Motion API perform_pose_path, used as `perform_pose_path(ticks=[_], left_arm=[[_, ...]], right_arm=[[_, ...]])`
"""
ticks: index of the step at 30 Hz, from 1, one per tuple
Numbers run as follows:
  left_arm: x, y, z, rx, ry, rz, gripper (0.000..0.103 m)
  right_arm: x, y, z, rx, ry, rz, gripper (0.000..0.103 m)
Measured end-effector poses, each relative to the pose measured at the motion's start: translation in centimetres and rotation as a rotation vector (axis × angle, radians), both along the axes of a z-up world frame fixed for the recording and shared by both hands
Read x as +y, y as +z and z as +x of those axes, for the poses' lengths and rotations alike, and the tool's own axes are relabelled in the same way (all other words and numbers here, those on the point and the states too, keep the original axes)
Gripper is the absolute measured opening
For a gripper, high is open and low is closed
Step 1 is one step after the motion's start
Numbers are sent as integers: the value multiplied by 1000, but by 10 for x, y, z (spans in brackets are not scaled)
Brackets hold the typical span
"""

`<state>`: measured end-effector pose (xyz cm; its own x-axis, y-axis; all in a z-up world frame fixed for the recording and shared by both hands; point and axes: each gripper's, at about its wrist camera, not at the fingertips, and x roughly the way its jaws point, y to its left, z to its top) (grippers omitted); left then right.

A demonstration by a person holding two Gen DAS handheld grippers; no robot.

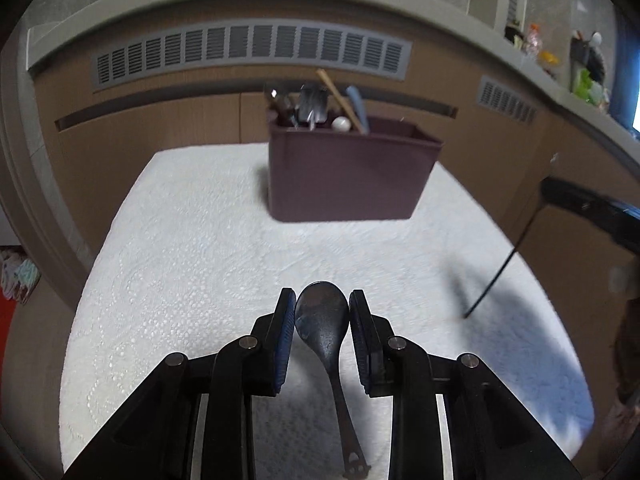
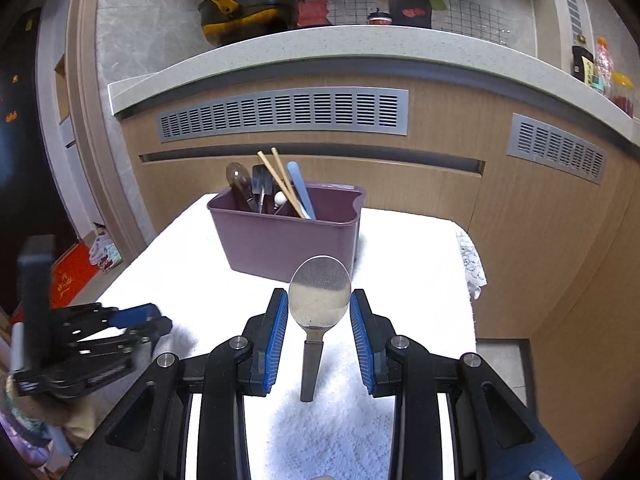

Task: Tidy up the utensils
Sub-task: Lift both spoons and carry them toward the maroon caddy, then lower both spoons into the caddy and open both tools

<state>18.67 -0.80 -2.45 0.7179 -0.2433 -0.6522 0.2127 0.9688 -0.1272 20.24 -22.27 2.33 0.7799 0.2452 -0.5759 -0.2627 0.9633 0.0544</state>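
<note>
A dark metal spoon (image 1: 322,320) sits between my left gripper's (image 1: 321,312) blue pads (image 1: 285,332), bowl forward; the pads stand at the bowl's edges. A silver spoon with a dark handle (image 2: 319,298) sits between my right gripper's (image 2: 319,308) pads, bowl up, with small gaps either side; whether either is squeezed is unclear. A purple utensil bin (image 1: 344,172) holds chopsticks, spoons and a blue handle at its left end; it also shows in the right wrist view (image 2: 286,236). The left gripper shows at the left of the right wrist view (image 2: 132,320).
A white textured cloth (image 1: 192,264) covers the small table. Wooden cabinets with grey vents (image 2: 284,114) stand behind, under a counter with a yellow-handled pot (image 2: 240,8). The right gripper's dark body (image 1: 592,208) shows at the right of the left wrist view.
</note>
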Motion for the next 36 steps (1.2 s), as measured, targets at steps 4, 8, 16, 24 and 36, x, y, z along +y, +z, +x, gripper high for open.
perform_pose_path(ticks=[4,8,16,24,36], left_arm=[[-1,19,2,-49,-16,-22,28],[0,65,10,-156,-35,-62,28],[0,203,43,-487,-76,-111,28],[-2,228,111,-483,-74,-114,28],[3,154,174,-310,-76,-124,27]], right_arm=[[0,1,0,1,-3,8,29],[0,16,1,-41,-10,19,29],[-1,124,12,-304,-2,20,29],[13,167,65,-361,-24,-24,29],[34,104,138,-197,-13,-68,29]])
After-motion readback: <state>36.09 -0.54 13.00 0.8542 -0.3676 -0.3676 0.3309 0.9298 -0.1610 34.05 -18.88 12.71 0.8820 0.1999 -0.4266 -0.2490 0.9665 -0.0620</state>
